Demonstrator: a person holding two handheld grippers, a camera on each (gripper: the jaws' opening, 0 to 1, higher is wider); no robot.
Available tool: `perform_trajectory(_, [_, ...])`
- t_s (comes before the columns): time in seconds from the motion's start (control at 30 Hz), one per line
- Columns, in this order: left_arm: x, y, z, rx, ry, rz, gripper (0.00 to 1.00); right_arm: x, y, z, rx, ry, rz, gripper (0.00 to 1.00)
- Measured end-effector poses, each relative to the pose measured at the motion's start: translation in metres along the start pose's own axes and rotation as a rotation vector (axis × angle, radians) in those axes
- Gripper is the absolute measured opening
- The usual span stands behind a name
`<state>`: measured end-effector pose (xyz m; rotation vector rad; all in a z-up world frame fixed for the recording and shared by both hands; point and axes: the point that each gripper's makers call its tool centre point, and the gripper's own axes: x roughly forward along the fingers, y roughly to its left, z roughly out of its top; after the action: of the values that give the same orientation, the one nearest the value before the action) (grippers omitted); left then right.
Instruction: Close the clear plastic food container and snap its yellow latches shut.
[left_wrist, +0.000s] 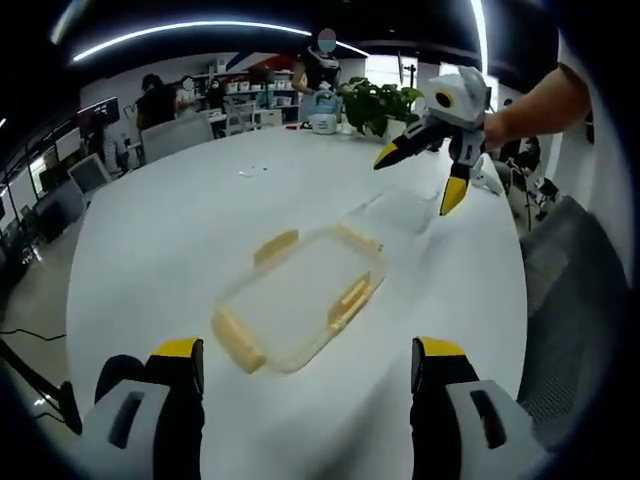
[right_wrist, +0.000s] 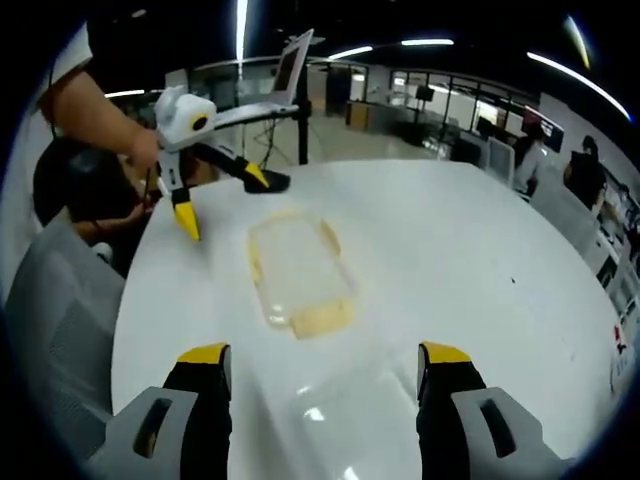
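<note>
A clear plastic piece with yellow latches (left_wrist: 300, 295) on its sides lies flat on the white table (left_wrist: 160, 240), just ahead of my left gripper (left_wrist: 308, 355), which is open and empty. Beyond it sits a second clear plastic piece (left_wrist: 398, 212), hard to make out. The right gripper (left_wrist: 420, 177), held by a hand, hovers open above that piece. In the right gripper view the plain clear piece (right_wrist: 330, 410) lies between the jaws of my open right gripper (right_wrist: 324, 358), the latched piece (right_wrist: 298, 272) lies farther on, and the left gripper (right_wrist: 222, 200) stands open beyond it.
A potted plant (left_wrist: 380, 105) and a small appliance (left_wrist: 322, 112) stand at the table's far edge, with people and desks behind. Grey chairs (left_wrist: 570, 270) flank the table. A laptop on a stand (right_wrist: 285, 75) rises past the far rim.
</note>
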<state>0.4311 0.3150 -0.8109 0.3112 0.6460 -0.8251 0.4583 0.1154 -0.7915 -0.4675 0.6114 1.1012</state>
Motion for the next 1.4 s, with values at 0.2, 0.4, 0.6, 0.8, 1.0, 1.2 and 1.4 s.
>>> perform_trajectory(0.2, [0.001,0.006,0.0,0.023,0.011,-0.01,0.87,0.005,-0.002,0.002,-0.014,0.006,0.015,0.76])
perform_trajectory(0.4, [0.004,0.008,-0.001,0.061,0.031,-0.024,0.86,0.011,0.0,0.005,-0.055,0.024,0.042,0.76])
perform_trajectory(0.6, [0.007,0.01,0.002,0.088,0.046,-0.039,0.85,0.019,0.0,0.002,-0.104,0.05,0.067,0.75])
perform_trajectory(0.8, [0.009,0.015,-0.002,0.107,0.062,-0.048,0.84,0.026,0.001,0.005,-0.114,0.057,0.083,0.75])
perform_trajectory(1.0, [0.009,0.02,-0.007,0.143,0.087,-0.057,0.83,0.031,0.005,0.001,-0.15,0.083,0.103,0.75])
perform_trajectory(1.2, [0.009,0.021,-0.009,0.169,0.109,-0.077,0.82,0.038,0.007,0.001,-0.182,0.099,0.117,0.74])
perform_trajectory(1.4, [0.013,0.025,-0.011,0.202,0.131,-0.091,0.81,0.045,0.007,0.005,-0.208,0.113,0.134,0.74])
